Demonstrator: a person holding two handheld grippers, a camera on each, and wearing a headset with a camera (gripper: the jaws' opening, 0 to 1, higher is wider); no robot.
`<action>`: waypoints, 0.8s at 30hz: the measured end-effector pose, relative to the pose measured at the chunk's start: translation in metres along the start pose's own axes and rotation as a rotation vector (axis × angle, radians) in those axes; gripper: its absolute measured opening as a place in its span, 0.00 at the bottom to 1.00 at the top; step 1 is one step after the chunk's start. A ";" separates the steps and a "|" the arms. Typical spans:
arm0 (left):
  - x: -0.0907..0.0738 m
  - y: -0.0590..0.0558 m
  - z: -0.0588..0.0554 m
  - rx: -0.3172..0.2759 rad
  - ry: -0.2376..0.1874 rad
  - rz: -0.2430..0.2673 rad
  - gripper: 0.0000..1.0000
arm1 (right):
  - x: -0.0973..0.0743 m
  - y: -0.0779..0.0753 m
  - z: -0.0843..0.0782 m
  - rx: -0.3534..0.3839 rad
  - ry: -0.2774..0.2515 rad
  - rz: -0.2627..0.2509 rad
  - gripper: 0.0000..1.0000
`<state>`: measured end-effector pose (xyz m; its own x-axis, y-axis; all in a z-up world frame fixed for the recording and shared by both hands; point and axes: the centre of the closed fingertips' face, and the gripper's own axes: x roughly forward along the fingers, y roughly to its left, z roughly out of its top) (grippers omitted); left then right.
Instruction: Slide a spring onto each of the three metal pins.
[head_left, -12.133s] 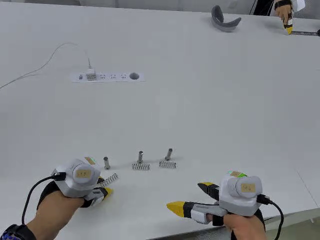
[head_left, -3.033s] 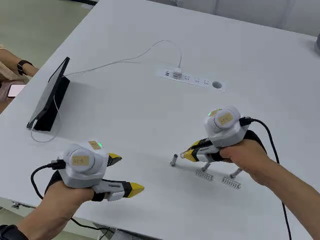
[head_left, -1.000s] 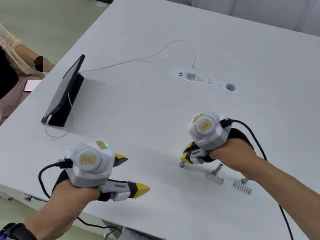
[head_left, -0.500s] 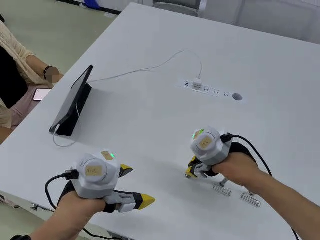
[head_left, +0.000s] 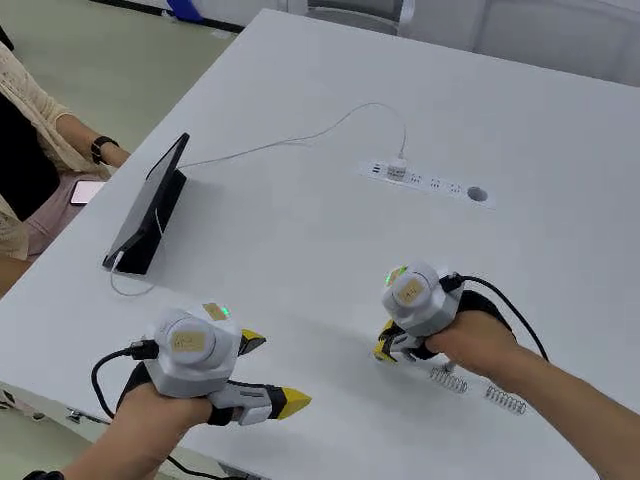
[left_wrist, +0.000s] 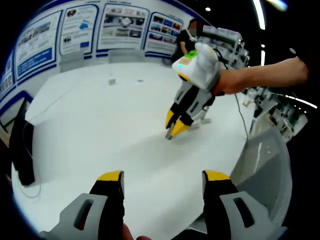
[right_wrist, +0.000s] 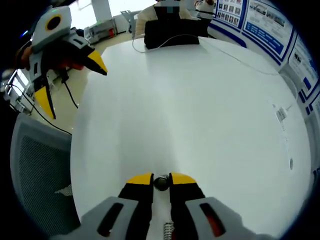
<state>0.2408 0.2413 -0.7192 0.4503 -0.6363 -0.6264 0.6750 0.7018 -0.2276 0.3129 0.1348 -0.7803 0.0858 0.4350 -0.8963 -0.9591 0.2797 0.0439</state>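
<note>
Pin (right_wrist: 161, 183) on tabletop (head_left: 300, 230), clasped between narrow right gripper (head_left: 386, 352) tips; seating step seemingly under way. Left gripper (left_wrist: 163, 176) wide, empty. Next: let go, fetch spring (head_left: 448, 378) lying just beside.

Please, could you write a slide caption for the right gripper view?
Right gripper closed on the top of a metal pin, spring between its jaws; left gripper open beyond.

Left: my left gripper (head_left: 272, 372), at the near left, held roughly level with its jaws spread wide, forearm entering from the near edge. Right: my right gripper (head_left: 386, 351), pitched tips-down, jaws drawn close upon a metal pin (right_wrist: 161, 182), forearm entering from the near right.
</note>
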 end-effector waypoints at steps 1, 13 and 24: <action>0.000 0.000 0.000 0.001 0.000 0.001 0.64 | -0.001 0.001 0.001 0.008 -0.007 0.004 0.17; 0.000 -0.001 0.003 0.011 -0.004 -0.005 0.64 | -0.020 0.002 -0.004 -0.024 -0.036 -0.028 0.41; 0.001 -0.005 0.009 0.026 -0.008 -0.014 0.65 | -0.030 0.007 -0.008 0.053 -0.097 -0.047 0.48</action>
<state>0.2433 0.2342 -0.7125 0.4453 -0.6483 -0.6175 0.6961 0.6845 -0.2167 0.3018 0.1166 -0.7565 0.1586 0.5007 -0.8510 -0.9382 0.3451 0.0282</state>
